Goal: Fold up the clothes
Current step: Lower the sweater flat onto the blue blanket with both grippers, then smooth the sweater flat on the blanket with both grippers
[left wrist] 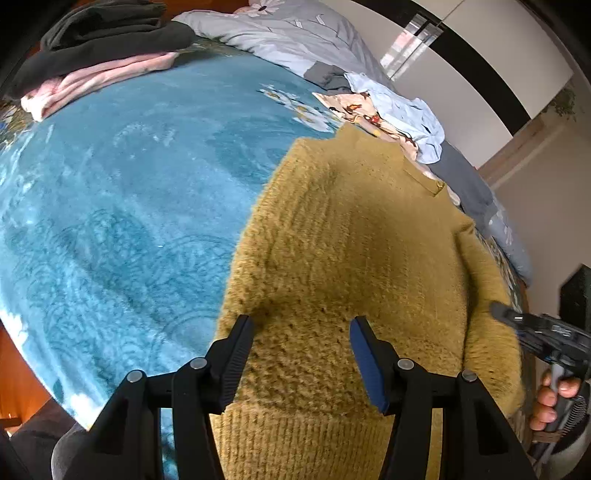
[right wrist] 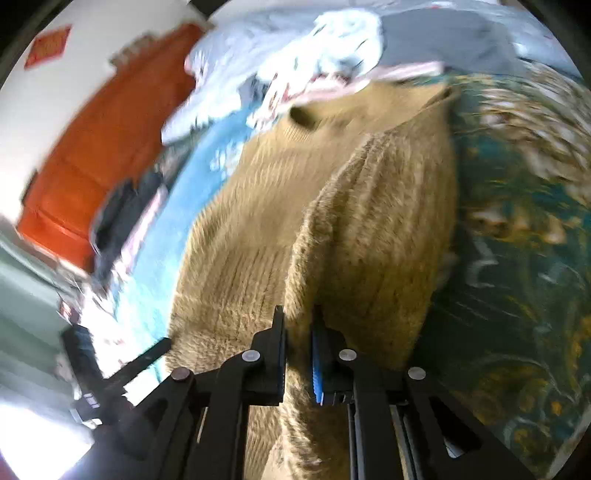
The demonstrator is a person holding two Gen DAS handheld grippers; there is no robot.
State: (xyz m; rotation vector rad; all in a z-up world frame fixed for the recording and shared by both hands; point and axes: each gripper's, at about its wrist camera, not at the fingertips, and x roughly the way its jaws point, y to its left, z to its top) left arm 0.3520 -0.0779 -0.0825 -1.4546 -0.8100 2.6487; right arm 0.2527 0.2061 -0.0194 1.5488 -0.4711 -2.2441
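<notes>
A mustard yellow knit sweater (left wrist: 351,240) lies flat on the blue bedspread (left wrist: 122,206), neck away from me. My left gripper (left wrist: 301,325) is open and empty, hovering over the sweater's lower body near the ribbed hem. My right gripper (right wrist: 298,317) is shut on the sweater's sleeve (right wrist: 373,236) and holds it lifted and folded over the body (right wrist: 240,236). The right gripper also shows in the left wrist view (left wrist: 539,332) at the sweater's right edge. The right wrist view is motion-blurred.
A stack of folded dark and pink clothes (left wrist: 99,55) sits at the bed's far left. A grey duvet (left wrist: 288,33) and a pile of unfolded light blue and patterned clothes (left wrist: 399,114) lie beyond the sweater. An orange headboard (right wrist: 110,129) stands behind.
</notes>
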